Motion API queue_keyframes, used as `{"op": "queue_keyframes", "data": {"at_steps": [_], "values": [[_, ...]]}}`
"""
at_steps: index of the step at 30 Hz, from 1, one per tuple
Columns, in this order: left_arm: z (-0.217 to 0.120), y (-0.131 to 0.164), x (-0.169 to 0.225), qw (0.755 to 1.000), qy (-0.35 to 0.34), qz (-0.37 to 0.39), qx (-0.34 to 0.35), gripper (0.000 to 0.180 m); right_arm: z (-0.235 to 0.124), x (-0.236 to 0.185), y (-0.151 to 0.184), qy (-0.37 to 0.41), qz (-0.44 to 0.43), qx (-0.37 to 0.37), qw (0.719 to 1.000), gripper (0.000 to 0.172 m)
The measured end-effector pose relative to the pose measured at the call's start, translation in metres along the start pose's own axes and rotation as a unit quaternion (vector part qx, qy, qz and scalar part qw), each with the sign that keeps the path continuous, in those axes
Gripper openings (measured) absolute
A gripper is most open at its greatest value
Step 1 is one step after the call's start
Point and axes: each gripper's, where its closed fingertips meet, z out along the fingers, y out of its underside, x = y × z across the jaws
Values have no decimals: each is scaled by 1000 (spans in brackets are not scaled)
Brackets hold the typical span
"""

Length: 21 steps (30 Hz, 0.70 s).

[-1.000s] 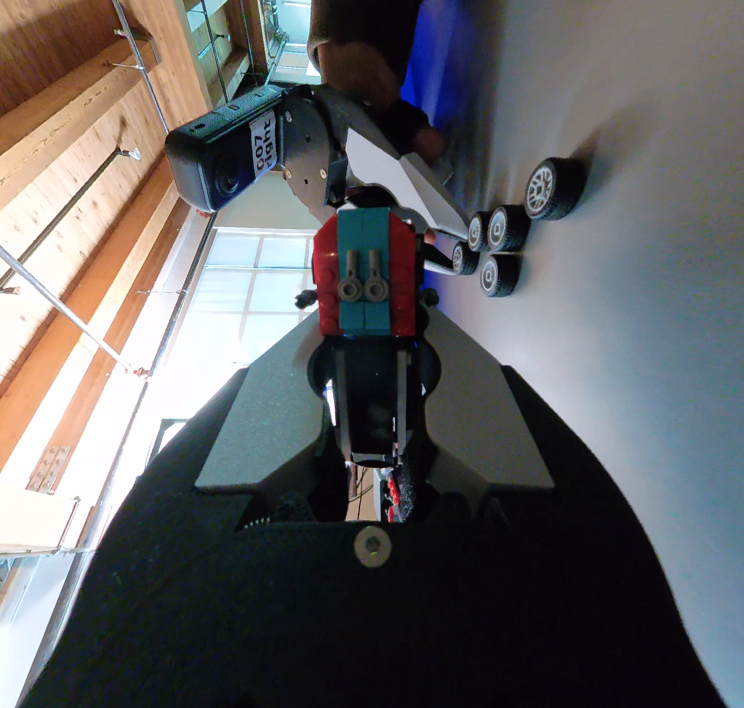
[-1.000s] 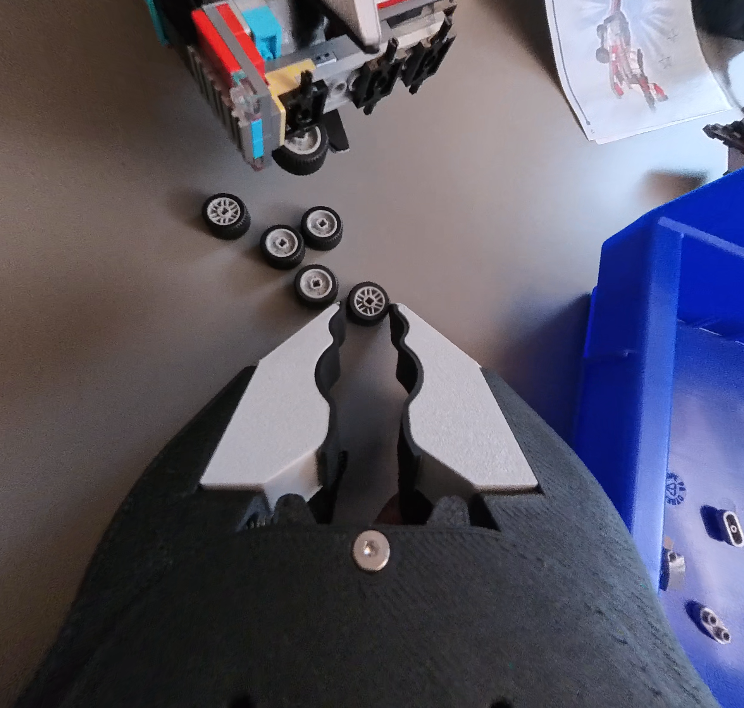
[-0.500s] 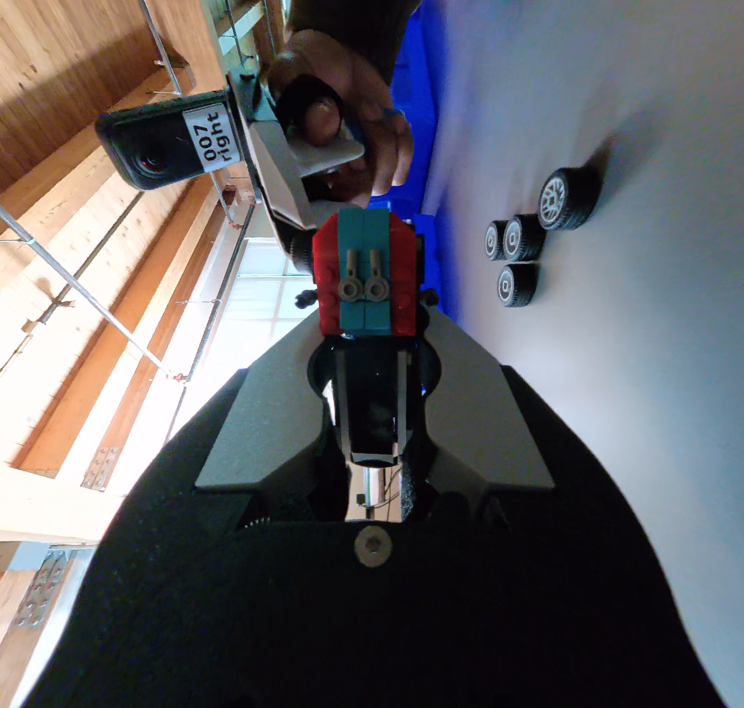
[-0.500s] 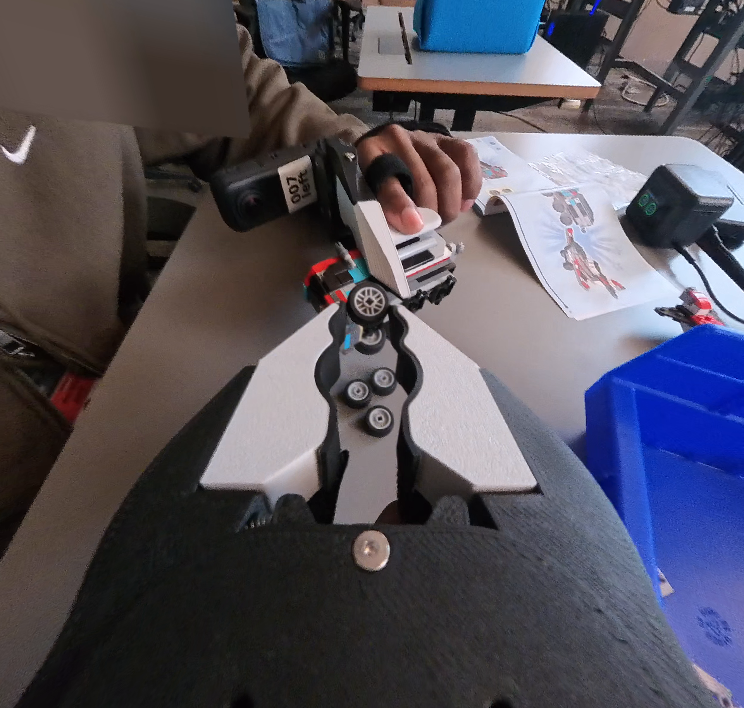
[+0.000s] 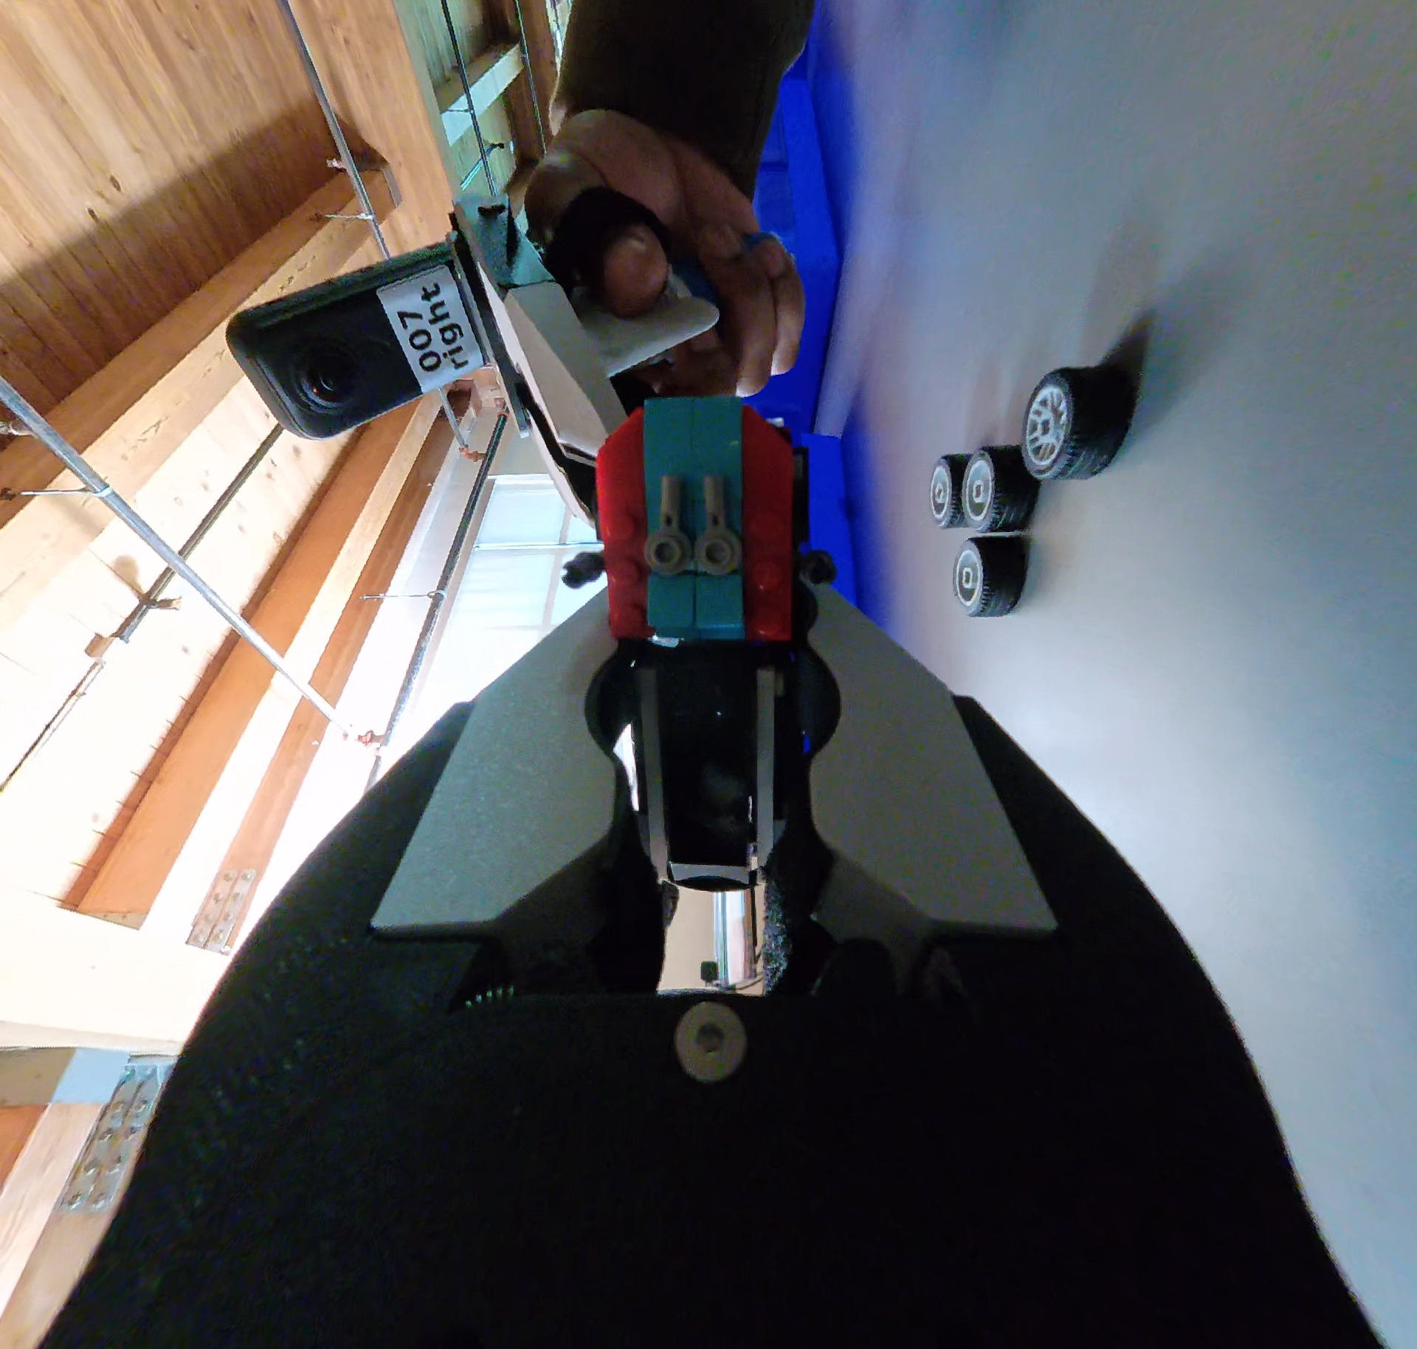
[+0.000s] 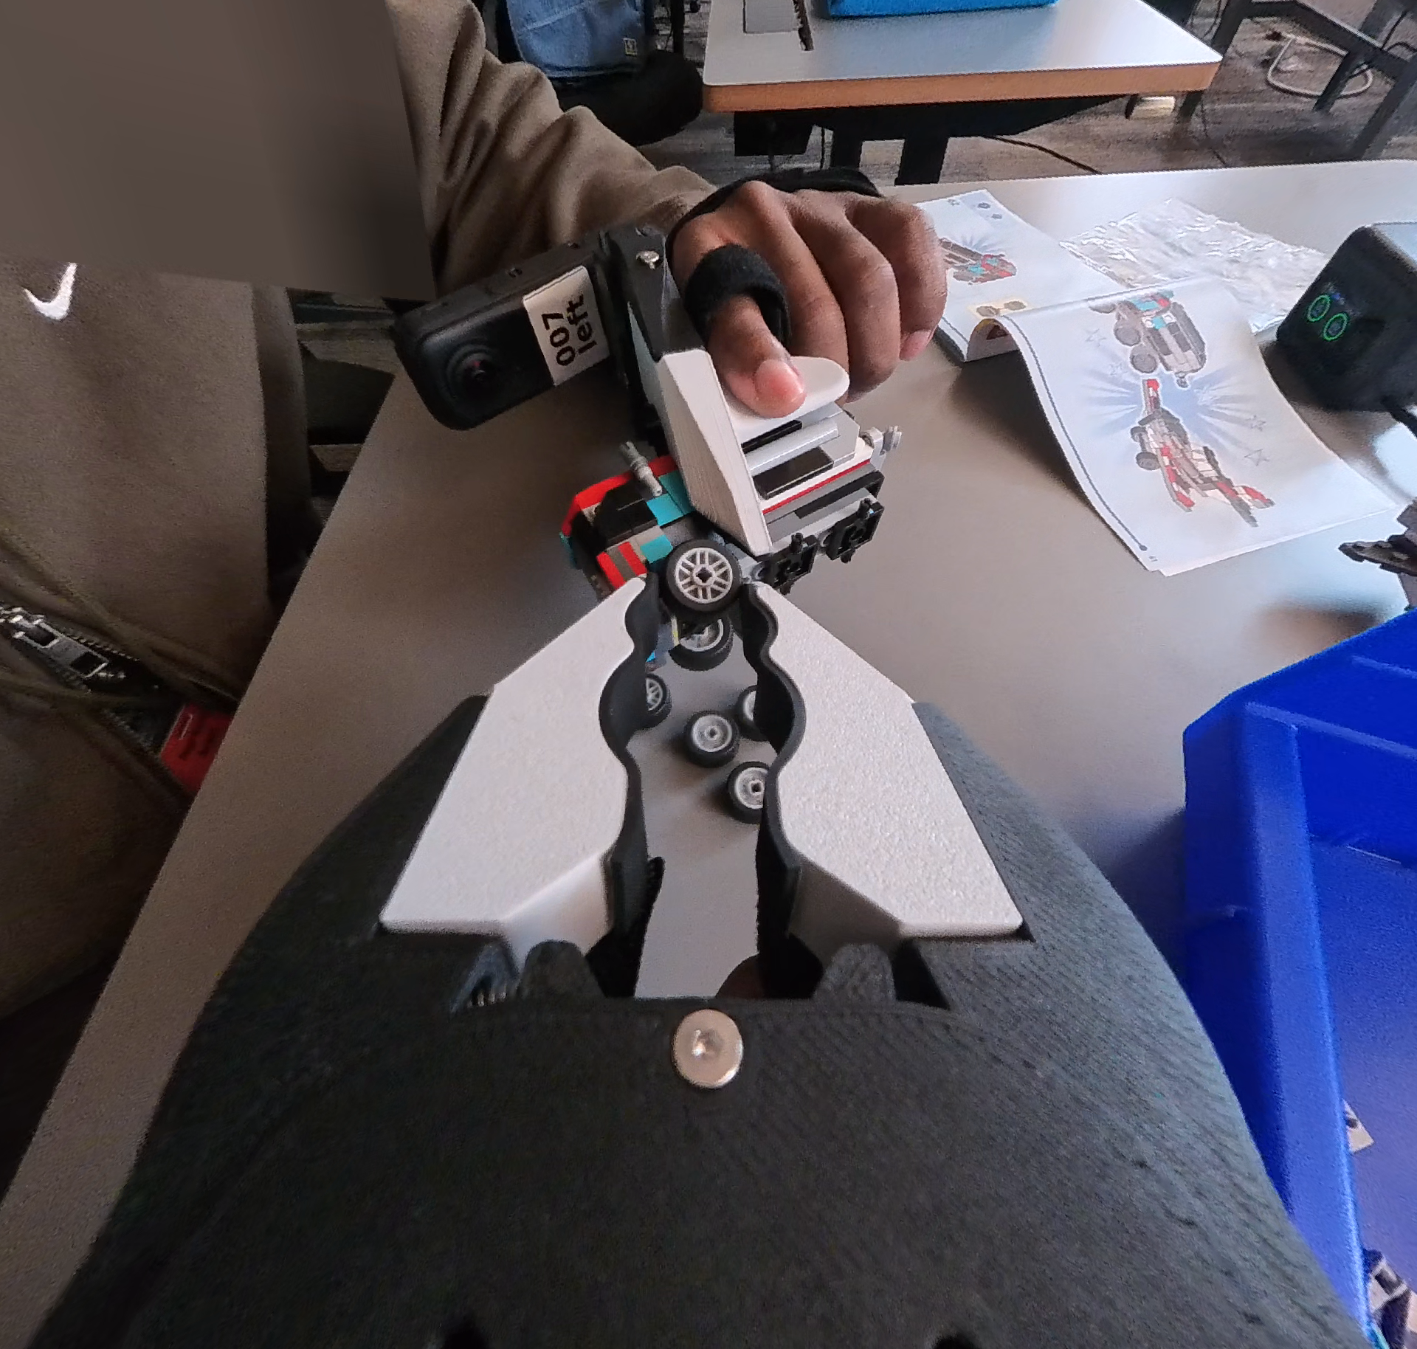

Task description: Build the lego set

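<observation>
Rubber-tyred toy wheel [image 6: 701, 578], light and stiff, sits pinched by its tread in the right gripper [image 6: 701, 591], near the brittle brick truck [image 5: 694, 522] clamped by the left gripper [image 5: 701, 622] above the table [image 6: 997, 622].

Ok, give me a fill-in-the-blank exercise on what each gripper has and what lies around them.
1. The right gripper pinches a small ____ with a grey spoked hub.
2. The left gripper clamps a brick-built toy ____.
3. The loose wheels on the grey table number ____.
4. The bin at the right edge of the right wrist view is ____.

Missing words: wheel; truck; four; blue
</observation>
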Motion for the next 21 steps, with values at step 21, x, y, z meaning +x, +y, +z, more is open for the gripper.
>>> {"op": "queue_keyframes", "data": {"at_steps": [21], "values": [[0,-3,-3,1000,-11,4,4,37,1,-5,-3,-26,34,20,999,22]]}}
